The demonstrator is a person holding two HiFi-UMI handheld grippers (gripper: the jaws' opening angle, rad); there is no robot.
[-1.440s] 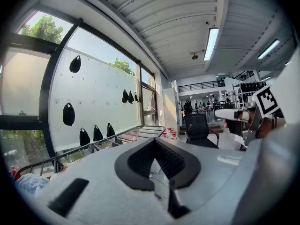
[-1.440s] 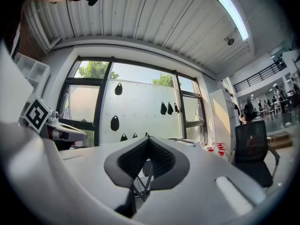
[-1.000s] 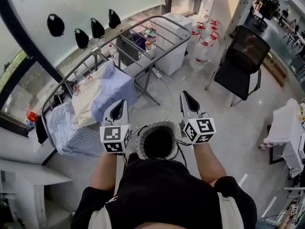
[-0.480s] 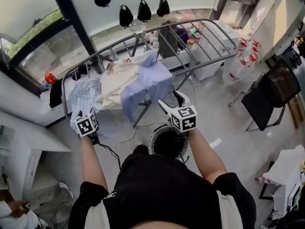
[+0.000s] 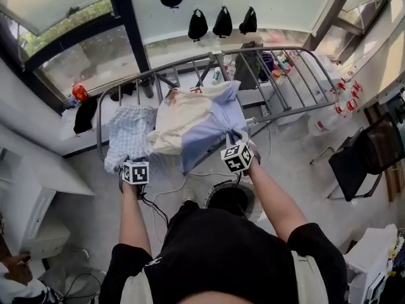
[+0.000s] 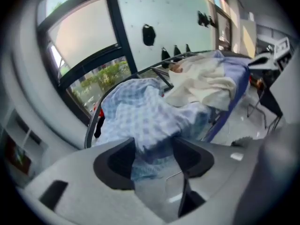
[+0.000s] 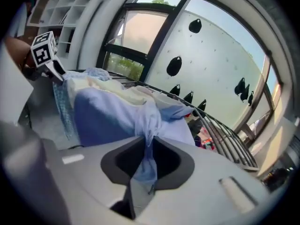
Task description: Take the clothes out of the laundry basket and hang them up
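Note:
A metal drying rack carries three garments: a blue checked cloth at the left, a cream cloth in the middle and a light blue shirt at the right. My left gripper is at the checked cloth's lower edge. In the left gripper view its jaws are opening, with the checked cloth loose between them. My right gripper is closing on a bunched fold of the blue shirt, pinched between the pads. The round laundry basket stands on the floor below my arms.
Black caps hang on the wall behind the rack. A black chair stands at the right, with water bottles near it. A white shelf unit is at the left. A cable lies on the floor.
Both grippers rose from over the basket to the rack. The left one swung left to the checked cloth and opened. The right one reached the blue shirt and closed on its fold.

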